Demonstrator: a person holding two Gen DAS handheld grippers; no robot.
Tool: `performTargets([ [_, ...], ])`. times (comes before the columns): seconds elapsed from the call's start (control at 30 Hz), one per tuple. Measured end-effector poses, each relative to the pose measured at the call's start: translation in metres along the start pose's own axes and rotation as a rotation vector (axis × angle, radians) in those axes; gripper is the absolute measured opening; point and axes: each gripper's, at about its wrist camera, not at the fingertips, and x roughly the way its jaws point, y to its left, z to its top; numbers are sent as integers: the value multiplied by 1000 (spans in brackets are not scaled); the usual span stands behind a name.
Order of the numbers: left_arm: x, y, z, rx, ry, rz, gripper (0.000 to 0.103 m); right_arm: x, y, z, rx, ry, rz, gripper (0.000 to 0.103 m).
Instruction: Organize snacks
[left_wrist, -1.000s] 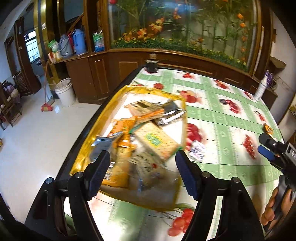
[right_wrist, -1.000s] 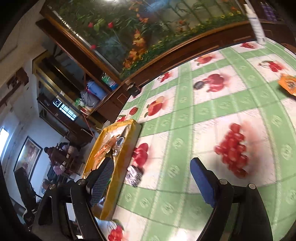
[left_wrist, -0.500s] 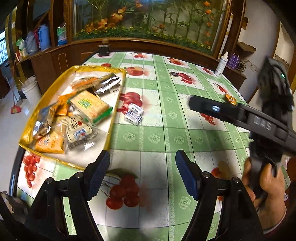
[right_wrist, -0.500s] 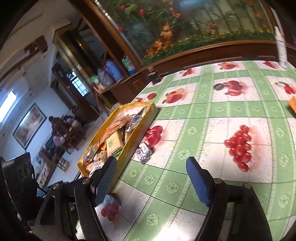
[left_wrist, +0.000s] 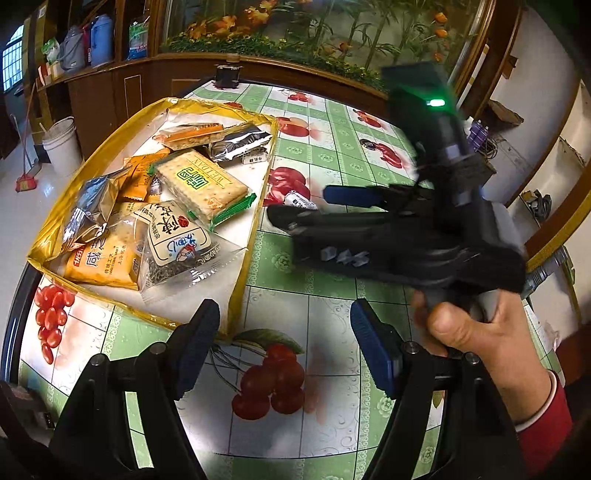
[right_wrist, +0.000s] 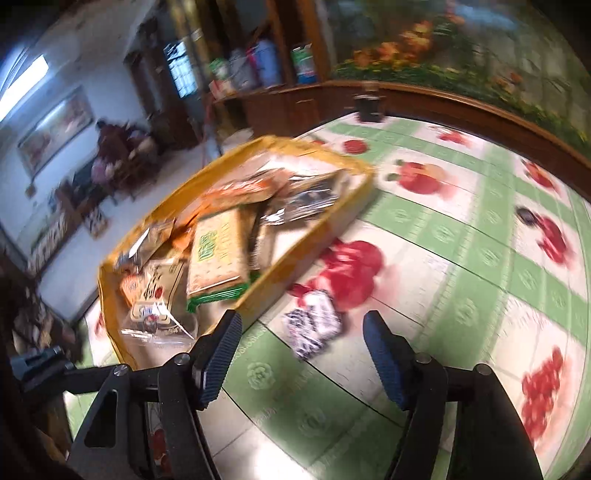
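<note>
A glossy vinyl tablecloth (left_wrist: 325, 302) with green checks and printed red fruit fills both views. At left in both sits a shallow rectangular yellow cardboard tray (left_wrist: 255, 206), its long axis running toward the upper right, heaped with crinkly snack packets; a flat green-edged cracker pack (left_wrist: 203, 184) lies diagonally on top. The black left gripper (left_wrist: 284, 350) hangs released above bare cloth. The right gripper (right_wrist: 301, 354), gripped by a hand (left_wrist: 476, 332), is closing, not yet touching the small white-and-dark wrapped candies (right_wrist: 314, 326) lying between its ribbed blue pads (right_wrist: 384, 362), just right of the tray
</note>
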Motion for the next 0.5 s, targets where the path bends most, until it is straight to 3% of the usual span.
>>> performTargets([
  [0.03,1,1,1,-4,3,1,73,8,9,2,-60,17,-40,68],
  [0.1,2,0,2,-4,8,-3,73,22,19,4,-141,46,-95,51],
  [0.13,2,-1,2,-3,9,-1,73,27,20,4,-160,62,-110,37],
  [0.17,2,-2,3,-1,11,0,73,33,19,3,-172,83,-126,34],
  [0.27,5,-6,4,12,25,-14,73,26,1,-10,-110,100,-92,34],
  [0.33,5,-12,3,27,20,-21,73,8,-14,-26,-75,106,-119,34],
  [0.43,8,-27,3,52,19,-51,73,-36,-51,-65,85,111,-82,38],
  [0.5,10,-41,5,80,20,-70,73,-79,-79,-93,235,39,-18,55],
])
